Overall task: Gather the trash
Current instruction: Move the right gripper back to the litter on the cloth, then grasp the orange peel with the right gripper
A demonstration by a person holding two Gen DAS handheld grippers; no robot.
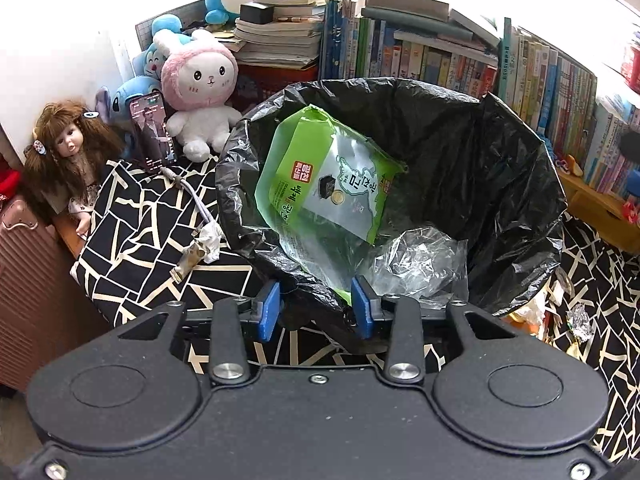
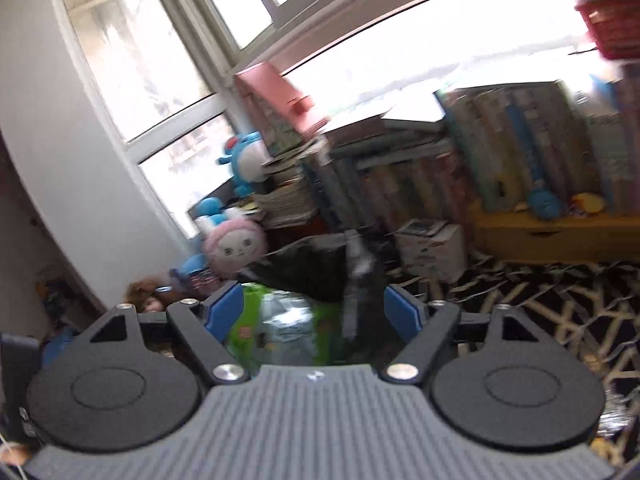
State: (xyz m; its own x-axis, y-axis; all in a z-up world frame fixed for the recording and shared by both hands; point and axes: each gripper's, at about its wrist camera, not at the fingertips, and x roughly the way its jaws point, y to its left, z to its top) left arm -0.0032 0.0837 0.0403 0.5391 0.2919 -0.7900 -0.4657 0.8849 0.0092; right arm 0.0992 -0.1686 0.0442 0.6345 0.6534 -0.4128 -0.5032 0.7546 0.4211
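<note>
A bin lined with a black bag (image 1: pixel 500 184) fills the left wrist view. A green snack packet (image 1: pixel 328 176) leans inside it, above a crumpled clear plastic wrap (image 1: pixel 416 260). My left gripper (image 1: pixel 316 304) is shut on the bin's near rim, with the bag edge pinched between its blue pads. The right wrist view is blurred. My right gripper (image 2: pixel 316 312) stands wide open above the bin, and nothing touches its pads. The green packet (image 2: pixel 280 320) and the black bag (image 2: pixel 308 264) show below, between the fingers.
A crumpled wrapper (image 1: pixel 200 248) lies left of the bin on the black-and-cream cloth (image 1: pixel 152 240). More scraps (image 1: pixel 532 312) and foil (image 1: pixel 578 320) lie at the right. A phone (image 1: pixel 154 132), a pink plush (image 1: pixel 200 92), a doll (image 1: pixel 68 148) and bookshelves (image 1: pixel 440 56) stand behind.
</note>
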